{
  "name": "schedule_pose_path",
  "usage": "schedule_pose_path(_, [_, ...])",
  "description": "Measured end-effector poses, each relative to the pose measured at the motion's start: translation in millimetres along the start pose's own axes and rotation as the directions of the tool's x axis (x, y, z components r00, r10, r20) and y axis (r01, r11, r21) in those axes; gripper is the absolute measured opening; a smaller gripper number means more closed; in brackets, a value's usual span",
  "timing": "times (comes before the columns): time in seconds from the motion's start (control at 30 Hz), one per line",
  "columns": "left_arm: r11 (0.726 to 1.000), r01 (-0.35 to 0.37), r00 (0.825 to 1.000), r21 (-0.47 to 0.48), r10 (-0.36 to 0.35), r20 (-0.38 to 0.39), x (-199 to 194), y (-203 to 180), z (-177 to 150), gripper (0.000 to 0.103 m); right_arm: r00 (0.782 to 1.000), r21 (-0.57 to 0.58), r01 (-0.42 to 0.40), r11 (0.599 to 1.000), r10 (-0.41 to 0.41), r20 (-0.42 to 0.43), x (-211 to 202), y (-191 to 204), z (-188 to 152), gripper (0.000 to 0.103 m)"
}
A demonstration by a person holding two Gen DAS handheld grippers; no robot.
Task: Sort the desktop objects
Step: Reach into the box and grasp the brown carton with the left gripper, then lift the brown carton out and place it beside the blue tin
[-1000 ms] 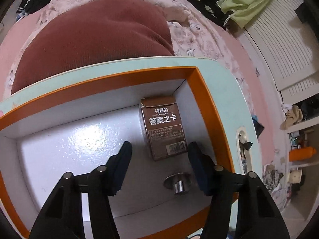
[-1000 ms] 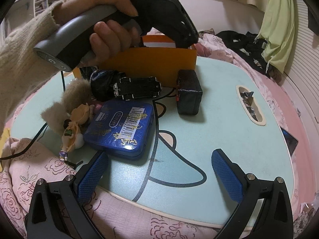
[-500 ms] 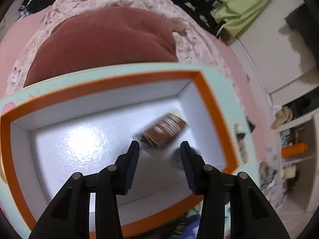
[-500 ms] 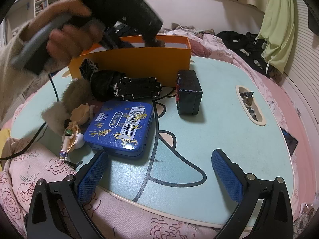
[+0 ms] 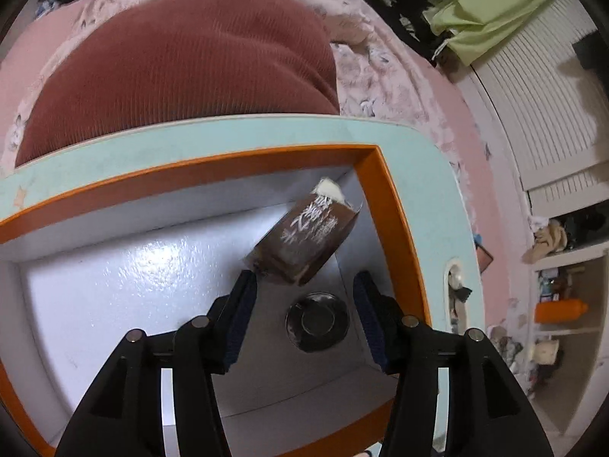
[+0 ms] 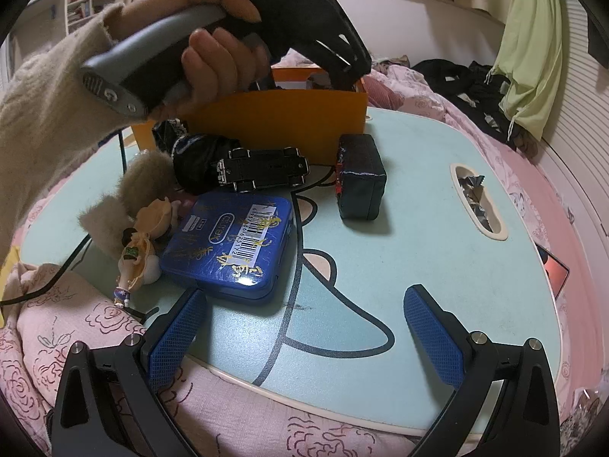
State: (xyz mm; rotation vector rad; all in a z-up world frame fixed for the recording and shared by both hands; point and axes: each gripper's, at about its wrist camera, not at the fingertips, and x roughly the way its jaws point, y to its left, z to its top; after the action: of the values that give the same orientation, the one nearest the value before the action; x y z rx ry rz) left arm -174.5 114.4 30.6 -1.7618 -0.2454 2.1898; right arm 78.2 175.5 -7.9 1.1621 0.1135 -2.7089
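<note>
Bedding is surrounding the tabletop; left gripper, fingers apart, is hovering over the orange box where the brown carton is tilting, so it should lift straight out. Right gripper is waiting open.

Pink floral bedding, white louvered doors (green cloth draped).

Orange cardboard box had a glossy white inside. Brown card carton in it carried white lettering. Pale turquoise table showed a black-outlined cartoon print. Blue rectangular tin bore gold script and a white barcode label. Right hand-held gripper was black with blue textured pads. Pink bedspread had a dark rose-outline pattern.
</note>
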Motion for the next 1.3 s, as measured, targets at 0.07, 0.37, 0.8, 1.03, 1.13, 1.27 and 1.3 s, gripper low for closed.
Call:
schedule_pose_path(0.07, [1.0,0.002,1.0,0.01,-0.002,0.0,-1.5,0.8,-0.8,0.054,1.0,0.001,0.0,1.0,0.0,-0.001,0.2,0.2,0.0,0.103])
schedule_pose_path(0.37, [0.997,0.078,0.981,-0.007,-0.075,0.176,-46.2,14.0,1.0,0.058,1.0,0.001,0.0,1.0,0.0,0.001,-0.1,0.9,0.3,0.103])
schedule_pose_path(0.8, [0.982,-0.107,0.971,0.153,0.07,0.229,-30.5,-18.3,14.3,0.064,1.0,0.001,0.0,1.0,0.0,0.003,-0.7,1.8,0.5,0.103])
schedule_pose_path(1.03, [0.994,-0.036,0.979,0.1,0.015,0.204,-25.0,0.6,18.0,0.056,1.0,0.002,0.0,1.0,0.0,0.003,-0.6,2.1,0.9,0.103])
schedule_pose_path(1.13, [0.987,-0.051,0.985,0.149,0.025,0.171,-11.6,-4.4,21.0,0.029,1.0,0.002,0.0,1.0,0.0,0.003,-0.8,2.4,0.6,0.103])
schedule_pose_path(1.27, [0.986,-0.01,0.984,0.164,-0.02,0.177,-9.2,-4.1,17.1,0.019,1.0,0.002,-0.001,1.0,0.001,0.004,-0.9,2.9,0.6,0.103])
schedule_pose_path(1.3, [0.987,0.006,0.98,0.161,-0.038,0.197,-14.2,-2.1,15.3,0.019,1.0,0.002,-0.001,1.0,0.001,0.004,-0.9,2.9,0.4,0.103])
